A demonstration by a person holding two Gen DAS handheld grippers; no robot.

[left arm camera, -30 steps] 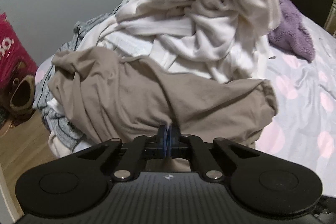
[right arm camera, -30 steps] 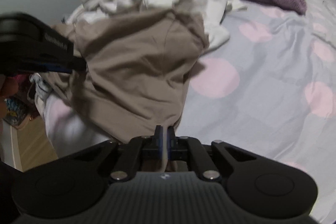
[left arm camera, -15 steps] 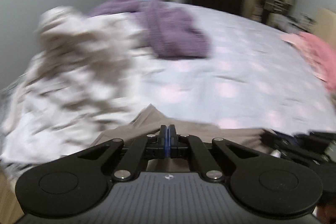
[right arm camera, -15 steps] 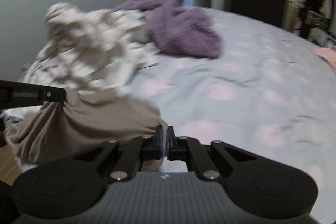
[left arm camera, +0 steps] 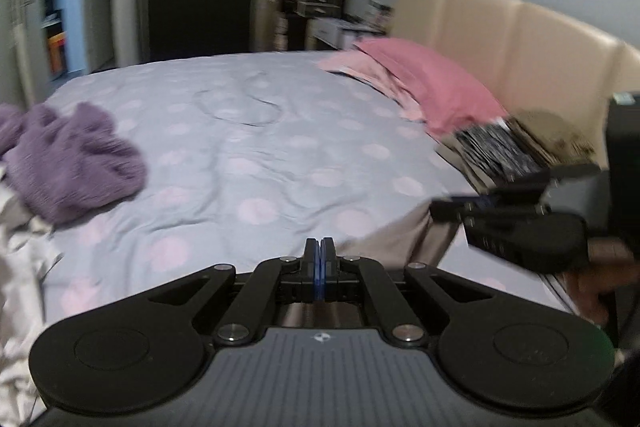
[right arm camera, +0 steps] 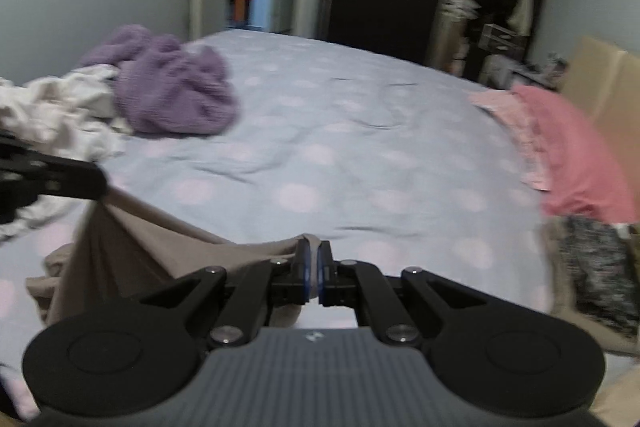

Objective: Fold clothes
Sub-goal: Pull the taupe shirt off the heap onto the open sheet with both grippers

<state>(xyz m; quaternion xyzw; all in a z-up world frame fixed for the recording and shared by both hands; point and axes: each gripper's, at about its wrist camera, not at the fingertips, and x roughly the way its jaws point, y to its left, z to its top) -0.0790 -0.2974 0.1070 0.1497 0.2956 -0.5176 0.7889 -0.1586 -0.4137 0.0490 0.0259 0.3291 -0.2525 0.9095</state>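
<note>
Right gripper (right arm camera: 313, 269): clamping a pinch of the taupe garment (right arm camera: 132, 247) between its blue pads.
Left gripper (left arm camera: 319, 267): jaws pressed fully together; taupe cloth is running beneath them and, in the right wrist view, hanging from its tip, so judged to be gripping the garment's other edge.
Garment position: hanging slack between the two grippers, sagging onto the bedsheet (right arm camera: 340, 155).
Handling: appearing light, limp and thin; judged to be drooping wherever unsupported, so corners or hem ends are the places to hold.
Surface: dotted bedsheet is offering open, soft, slightly wrinkled space.
Surroundings: purple fleece (right arm camera: 176, 95) and white laundry pile (right arm camera: 56, 111) are lying at left; pink pillow (right arm camera: 576, 151) at right; dim wardrobe beyond.
</note>
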